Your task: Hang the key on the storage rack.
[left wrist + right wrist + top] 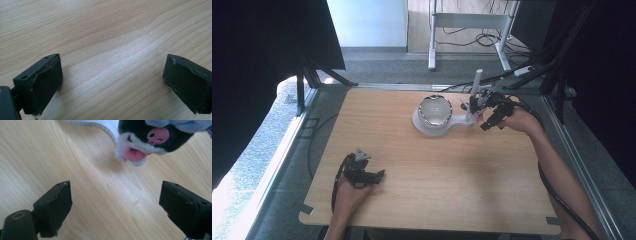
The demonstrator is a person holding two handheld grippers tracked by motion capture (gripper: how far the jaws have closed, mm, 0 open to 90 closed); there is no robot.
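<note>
- Right gripper (115,207): jaws wide apart, holding nothing, bare wood between them.
- Just past those jaws: plush toy (150,138) with a pink nose and pink tongue, on the white stand (462,120).
- Stand with its shiny bowl (435,111): near the far right corner of the tabletop (422,170).
- Left gripper (112,85): jaws wide apart and empty, by the near left edge.

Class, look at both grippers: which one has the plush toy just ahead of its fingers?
The right gripper: the black-and-white plush toy with a pink tongue lies just beyond its open fingers. The left gripper faces bare wooden table.
</note>
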